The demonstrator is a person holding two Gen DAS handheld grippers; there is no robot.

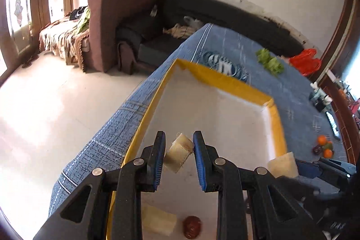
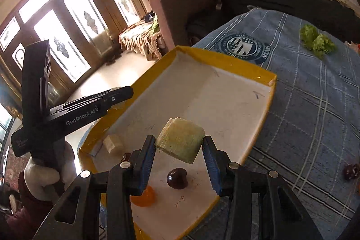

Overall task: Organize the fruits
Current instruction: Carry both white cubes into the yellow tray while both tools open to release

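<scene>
Holding a pale fruit chunk [image 1: 178,155] each, both grippers hover over the yellow-rimmed tray [image 1: 227,80]: left gripper [image 1: 179,160] and right gripper [image 2: 178,158] fingers pinch theirs. Already inside lie another chunk [image 2: 114,144], a dark fruit [image 2: 177,178] and an orange one [image 2: 144,197]; oranges [image 1: 324,145] wait at right on the blue cloth [image 1: 290,91].

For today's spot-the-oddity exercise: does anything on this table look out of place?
Yes. A dark round fruit lies alone on the blue cloth, outside the yellow-rimmed tray where a similar dark fruit already sits.
</scene>
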